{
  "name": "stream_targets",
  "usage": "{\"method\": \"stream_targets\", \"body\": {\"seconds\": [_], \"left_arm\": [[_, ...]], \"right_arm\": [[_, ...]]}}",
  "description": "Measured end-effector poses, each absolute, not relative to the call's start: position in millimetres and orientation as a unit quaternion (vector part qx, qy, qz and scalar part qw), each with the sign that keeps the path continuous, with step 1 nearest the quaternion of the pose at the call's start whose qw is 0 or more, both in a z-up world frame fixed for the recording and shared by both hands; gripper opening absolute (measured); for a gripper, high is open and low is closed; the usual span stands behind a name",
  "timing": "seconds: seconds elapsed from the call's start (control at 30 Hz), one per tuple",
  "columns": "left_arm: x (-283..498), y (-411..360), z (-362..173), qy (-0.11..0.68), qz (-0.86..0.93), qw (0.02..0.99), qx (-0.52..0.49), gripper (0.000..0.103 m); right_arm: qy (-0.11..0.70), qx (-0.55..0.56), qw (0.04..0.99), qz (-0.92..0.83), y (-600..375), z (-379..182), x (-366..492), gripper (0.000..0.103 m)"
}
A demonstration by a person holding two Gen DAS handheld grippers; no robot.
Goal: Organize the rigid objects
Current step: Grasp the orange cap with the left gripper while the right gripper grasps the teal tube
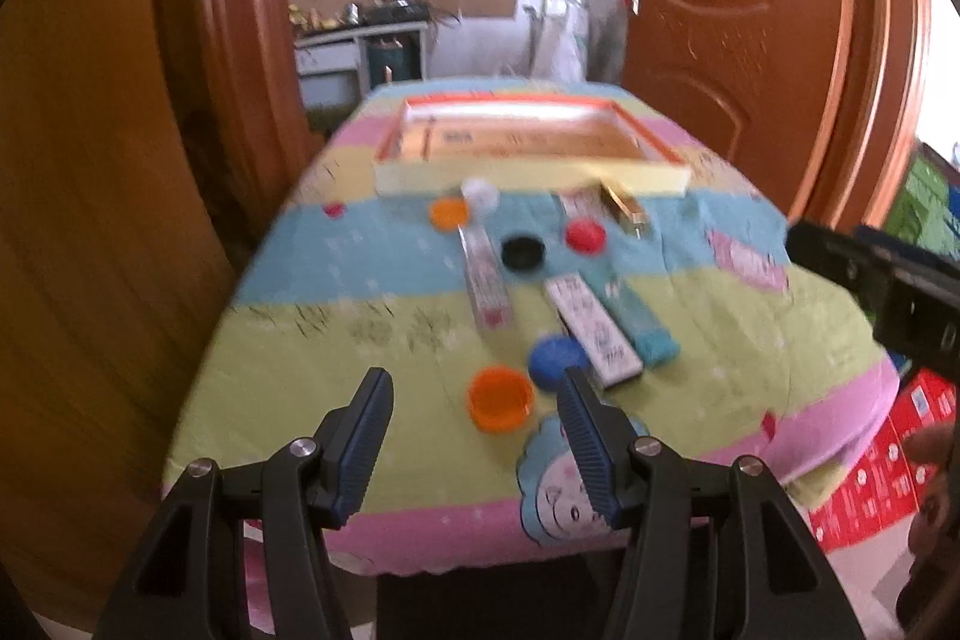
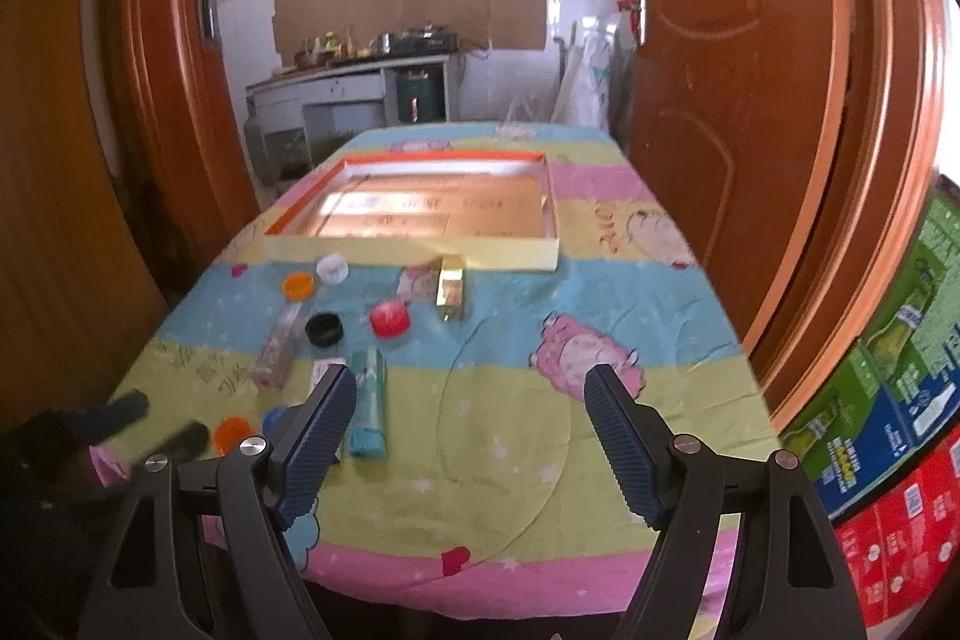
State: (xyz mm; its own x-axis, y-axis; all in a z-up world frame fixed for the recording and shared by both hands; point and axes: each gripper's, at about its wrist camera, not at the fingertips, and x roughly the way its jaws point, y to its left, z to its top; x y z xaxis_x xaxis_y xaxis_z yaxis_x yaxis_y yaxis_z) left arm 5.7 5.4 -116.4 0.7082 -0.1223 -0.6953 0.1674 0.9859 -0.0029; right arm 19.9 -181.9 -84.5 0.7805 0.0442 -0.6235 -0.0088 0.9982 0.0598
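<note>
A shallow orange-rimmed box (image 1: 528,178) (image 2: 414,253) lies at the table's far end. In front of it lie bottle caps: orange (image 1: 500,397) (image 2: 232,431), blue (image 1: 555,361), black (image 1: 522,252) (image 2: 324,328), red (image 1: 584,236) (image 2: 389,319), a small orange one (image 1: 448,213) (image 2: 298,285) and white (image 1: 480,194) (image 2: 332,269). Among them lie a clear box (image 1: 487,280) (image 2: 277,352), a white box (image 1: 591,328), a teal box (image 1: 642,325) (image 2: 367,400) and a gold box (image 1: 625,211) (image 2: 450,289). My left gripper (image 1: 474,388) is open above the near edge, by the orange cap. My right gripper (image 2: 468,388) is open and empty.
The table wears a striped cartoon cloth (image 2: 600,328) (image 1: 336,340). Brown doors (image 2: 750,100) flank it on both sides. Green, blue and red cartons (image 2: 888,400) stand at the right. The right gripper's body shows in the left wrist view (image 1: 888,280).
</note>
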Motion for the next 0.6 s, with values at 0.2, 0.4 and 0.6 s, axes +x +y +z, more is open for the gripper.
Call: {"method": "stream_targets", "body": {"seconds": [0.2,0.4,0.6], "left_arm": [[17,-5,-138,0.384,-0.082,0.918,0.054,0.057],[31,0,-154,0.402,-0.081,0.910,0.052,0.050],[36,7,-156,0.391,-0.082,0.915,0.047,0.045]], "right_arm": [[0.356,0.030,0.934,0.028,-179,-104,33,0.080],[0.369,0.020,0.929,0.033,-175,-117,44,0.080],[0.395,0.004,0.917,0.055,-162,-135,58,0.080]]}}
